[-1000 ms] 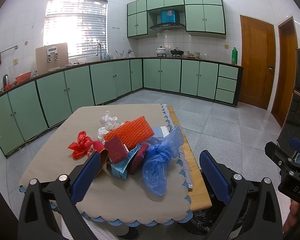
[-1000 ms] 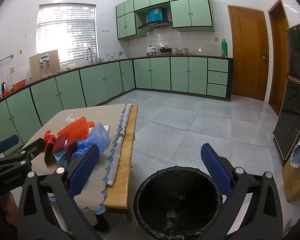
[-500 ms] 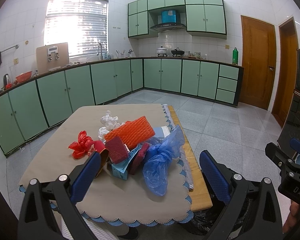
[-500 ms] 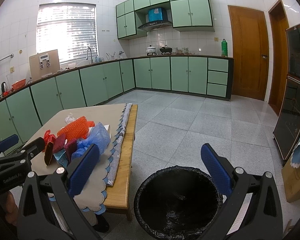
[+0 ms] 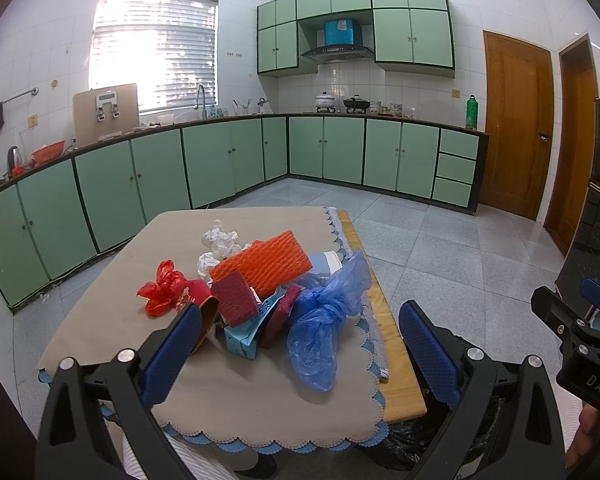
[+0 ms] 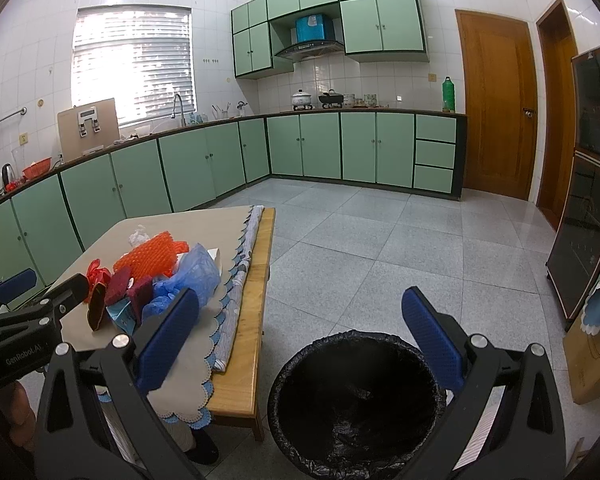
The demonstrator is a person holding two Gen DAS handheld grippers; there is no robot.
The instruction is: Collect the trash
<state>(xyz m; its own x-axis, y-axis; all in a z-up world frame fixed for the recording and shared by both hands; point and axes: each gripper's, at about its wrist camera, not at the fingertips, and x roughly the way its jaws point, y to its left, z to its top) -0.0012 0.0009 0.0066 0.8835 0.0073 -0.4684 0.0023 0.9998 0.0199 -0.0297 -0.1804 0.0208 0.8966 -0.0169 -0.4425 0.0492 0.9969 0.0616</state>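
Nothing moved; orange foam net lies crosswise.

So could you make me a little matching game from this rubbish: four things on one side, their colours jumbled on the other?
Things:
1. foam net sleeve
2. crumpled plastic bag
3. crumpled tissue
4. bin liner

Colours:
A. white
B. black
C. orange
D. blue

Pairs: 1-C, 2-D, 3-A, 4-B
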